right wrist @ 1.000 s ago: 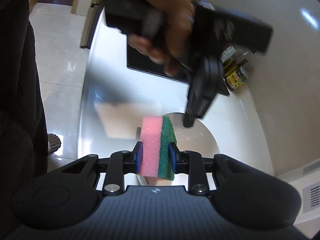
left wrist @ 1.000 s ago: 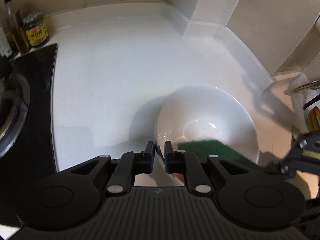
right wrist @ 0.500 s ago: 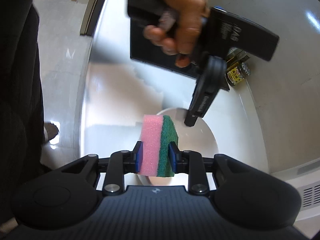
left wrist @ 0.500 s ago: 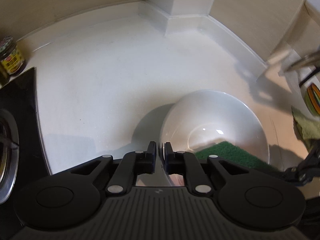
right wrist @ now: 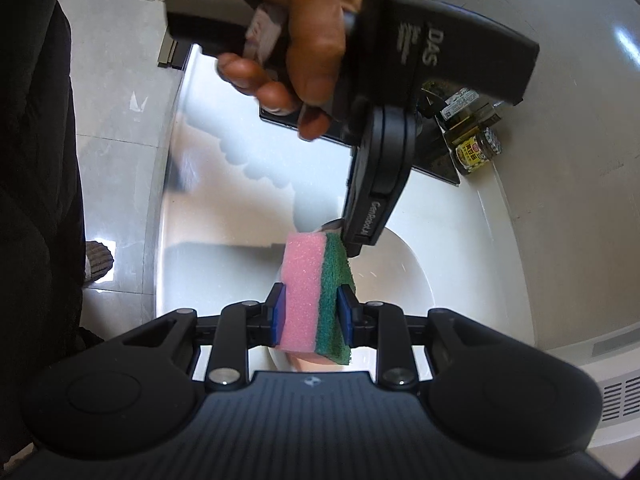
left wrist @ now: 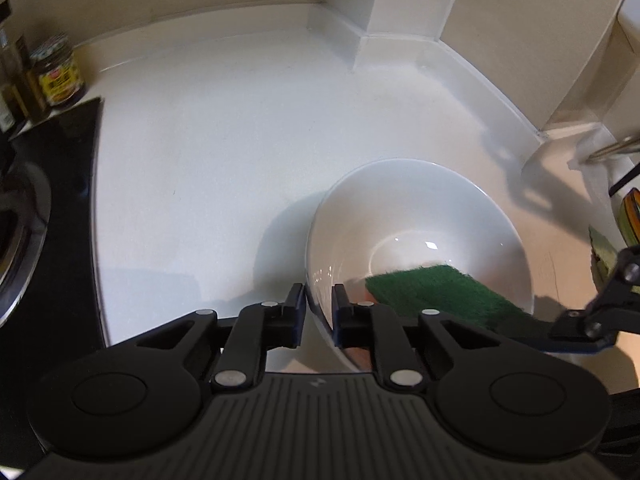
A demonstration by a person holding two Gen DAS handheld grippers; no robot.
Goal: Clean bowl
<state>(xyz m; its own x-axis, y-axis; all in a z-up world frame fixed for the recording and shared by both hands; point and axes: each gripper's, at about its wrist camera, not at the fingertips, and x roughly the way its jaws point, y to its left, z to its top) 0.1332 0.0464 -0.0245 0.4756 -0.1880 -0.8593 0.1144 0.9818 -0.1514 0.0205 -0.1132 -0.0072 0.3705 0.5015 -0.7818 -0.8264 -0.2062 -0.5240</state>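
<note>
Bowl (left wrist: pixel 420 216) first: it is white and sits on the white counter (left wrist: pixel 220 152), tipped up a little on one side. Its near rim goes right between the two fingers of the left gripper (left wrist: pixel 319 300). One finger is outside the bowl and the other finger is inside it. The fingers are opening a bit, with the rim in the gap. I cannot tell if the pads press on the rim.

The right gripper (right wrist: pixel 311 314) is clenched on a sponge (right wrist: pixel 316 292). The sponge is pink on one side and green on the other. The blue pads squeeze it from both sides. The sponge sticks out past the fingertips and reaches down into the bowl. In the left view, the green side lies inside the bowl, just beside the inner finger.

In the right view, a hand (right wrist: pixel 296 32) holds the left gripper above the sponge. The tip of that gripper touches the far rim of the bowl, just past the sponge.

A black stove (left wrist: pixel 52 200) is well off to the left of the left fingers. A jar (left wrist: pixel 58 74) and some bottles (left wrist: pixel 12 84) stand behind it by the wall.
</note>
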